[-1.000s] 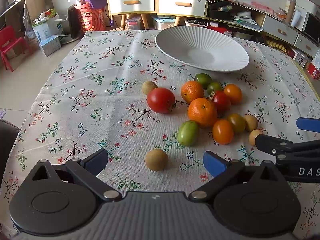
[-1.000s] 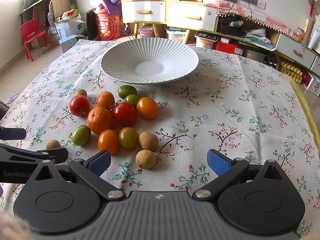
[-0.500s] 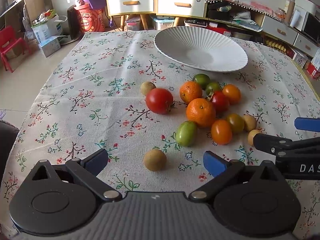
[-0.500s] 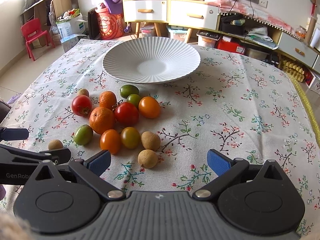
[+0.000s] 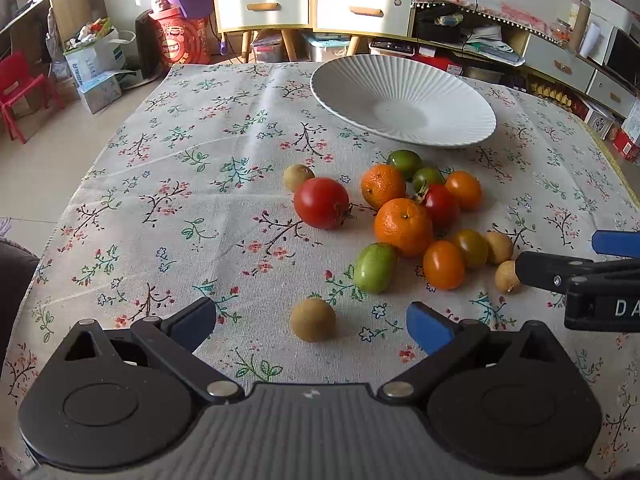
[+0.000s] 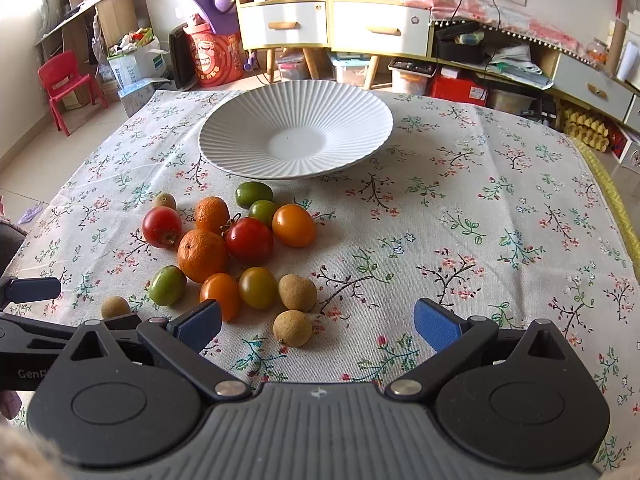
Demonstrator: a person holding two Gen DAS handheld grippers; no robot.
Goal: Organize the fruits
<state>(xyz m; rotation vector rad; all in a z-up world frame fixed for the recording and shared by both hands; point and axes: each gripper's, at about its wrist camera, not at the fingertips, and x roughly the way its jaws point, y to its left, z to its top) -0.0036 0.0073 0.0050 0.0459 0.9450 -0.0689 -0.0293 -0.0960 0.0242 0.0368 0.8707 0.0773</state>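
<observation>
Both held low over the near edge of the worktop (image 5: 192, 184), the left hand-held gripper (image 5: 312, 324) and the right hand-held gripper (image 6: 318, 326) have their blue-padded fingers spread wide, pinching nothing. A brown longan (image 5: 313, 319) lies between the left one's fingers, touching neither; another longan (image 6: 292, 328) lies between the right one's, nearer its left finger. The fruits sit loose on the flowered cloth in a cluster: two oranges (image 5: 403, 226), a red tomato (image 5: 321, 202) off to the left side, a smaller red one (image 6: 249, 239), orange and green cherry tomatoes (image 6: 294, 225), and more longans at the edges (one tucked behind the big tomato). Just beyond the cluster stands a white ribbed plate (image 6: 248, 128), holding no fruit. Behind the worktop are white drawers (image 6: 284, 24) and a red chair (image 6: 66, 84).
</observation>
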